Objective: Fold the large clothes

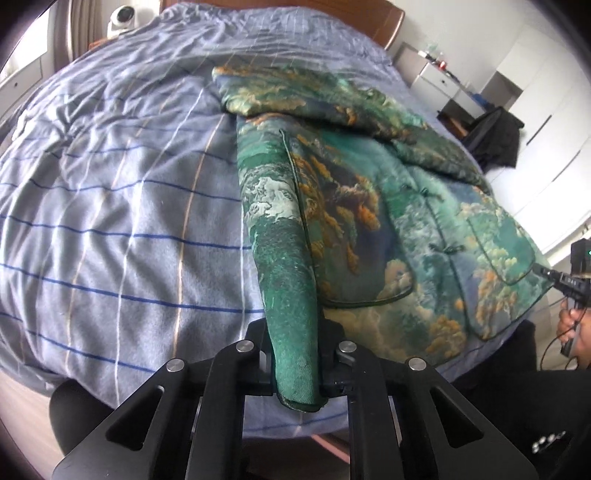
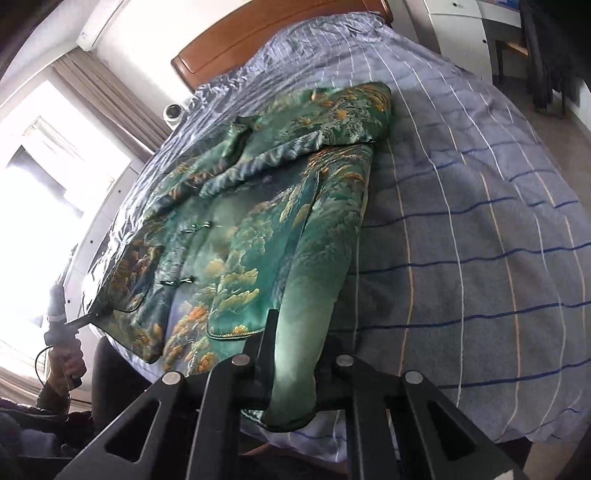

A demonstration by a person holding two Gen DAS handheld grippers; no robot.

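Observation:
A green padded jacket (image 1: 369,206) with gold and white landscape print lies face up on the striped bed cover (image 1: 110,206). One sleeve is folded across its chest near the collar. My left gripper (image 1: 295,354) is shut on the jacket's hem corner at the near bed edge. My right gripper (image 2: 295,365) is shut on the other hem corner (image 2: 291,398), and the jacket (image 2: 251,236) stretches away from it. In the left wrist view the right gripper (image 1: 565,280) shows at the far right; in the right wrist view the left gripper (image 2: 77,321) shows at the far left.
The bed has a wooden headboard (image 2: 266,33). A white round device (image 1: 123,18) stands beside the bed. White drawers (image 1: 439,83) and a chair with dark clothes (image 1: 495,136) stand to the right. A bright window (image 2: 40,199) with curtains is at the left.

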